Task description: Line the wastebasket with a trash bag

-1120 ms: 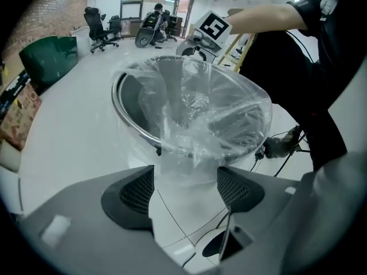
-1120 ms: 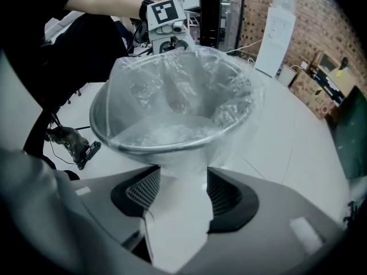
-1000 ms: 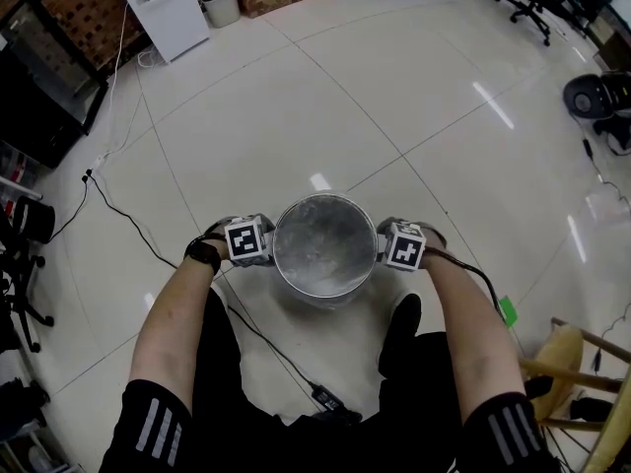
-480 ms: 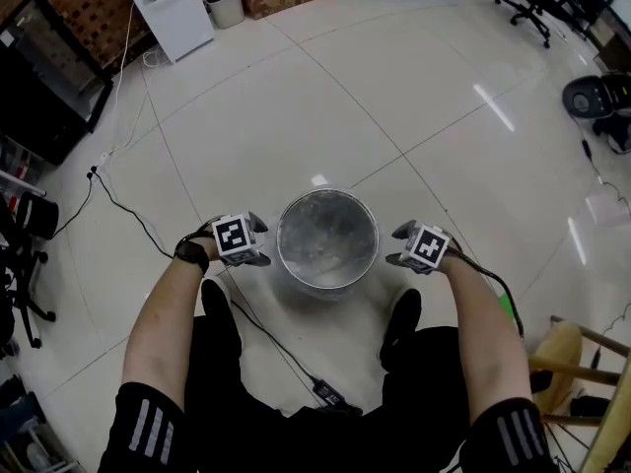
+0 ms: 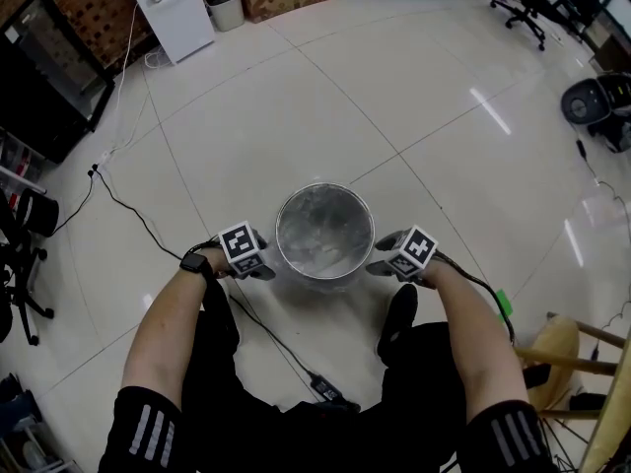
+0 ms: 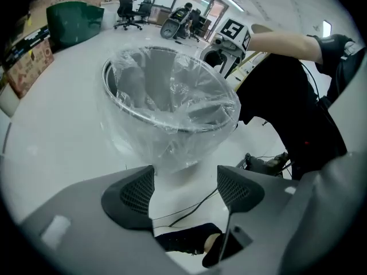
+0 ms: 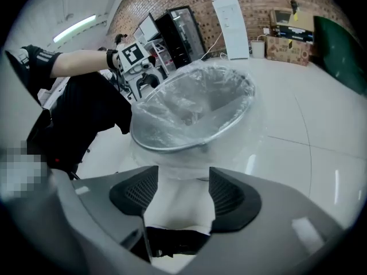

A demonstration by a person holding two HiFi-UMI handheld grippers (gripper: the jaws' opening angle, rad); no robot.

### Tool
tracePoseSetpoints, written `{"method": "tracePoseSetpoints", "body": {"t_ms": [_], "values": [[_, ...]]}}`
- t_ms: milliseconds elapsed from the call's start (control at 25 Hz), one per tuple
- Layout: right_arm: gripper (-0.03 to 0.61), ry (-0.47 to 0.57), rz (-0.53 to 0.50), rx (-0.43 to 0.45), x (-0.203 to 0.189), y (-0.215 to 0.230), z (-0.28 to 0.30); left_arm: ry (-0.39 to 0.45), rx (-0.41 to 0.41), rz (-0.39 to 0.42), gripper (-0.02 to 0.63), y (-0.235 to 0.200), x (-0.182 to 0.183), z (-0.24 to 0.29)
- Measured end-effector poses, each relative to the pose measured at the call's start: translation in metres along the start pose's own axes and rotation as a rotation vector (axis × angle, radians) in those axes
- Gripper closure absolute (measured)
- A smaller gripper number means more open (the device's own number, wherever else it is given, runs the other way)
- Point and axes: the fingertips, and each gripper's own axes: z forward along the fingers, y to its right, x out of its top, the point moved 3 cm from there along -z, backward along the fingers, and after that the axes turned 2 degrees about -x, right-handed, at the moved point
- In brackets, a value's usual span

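The round metal wastebasket [image 5: 326, 276] stands upright on the tiled floor [image 5: 414, 116]. A clear, wrinkled trash bag [image 6: 172, 96] lines its interior and folds over the rim. Left gripper [image 6: 184, 182], at 9 o'clock of it: jaws wide, empty. Right gripper [image 7: 183, 192], at 3 o'clock: jaws just opened further, wide, empty.

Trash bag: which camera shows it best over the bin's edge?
Left gripper view: the clear trash bag drapes over the wastebasket rim and down outside. Right gripper view shows nearly the same; head view only looks into it from above.
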Motion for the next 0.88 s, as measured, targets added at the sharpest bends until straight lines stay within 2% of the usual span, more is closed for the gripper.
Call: {"method": "tracePoseSetpoints", "body": {"t_ms": [160,360,440,600,720,880], "values": [[0.290,0.007,-0.027,-0.036,0.011,0.001,0.008,0.056,-0.003,-0.059,0.275,-0.001,0.001,0.009],[0.290,-0.038,-0.012,-0.045,0.001,0.010,0.027,0.077,0.068,-0.036,0.275,-0.011,0.008,0.016],[0.288,-0.059,-0.027,-0.066,0.000,0.014,0.034,0.082,0.102,-0.053,0.275,-0.021,0.009,0.018],[0.285,-0.110,-0.061,-0.110,-0.004,0.022,0.046,0.041,0.156,-0.094,0.275,-0.035,0.003,0.033],[0.284,-0.122,-0.066,-0.119,-0.006,0.023,0.051,0.011,0.211,-0.069,0.276,-0.046,0.003,0.045],[0.284,-0.122,-0.065,-0.106,-0.006,0.022,0.056,0.002,0.232,-0.048,0.275,-0.049,0.009,0.056]]}}
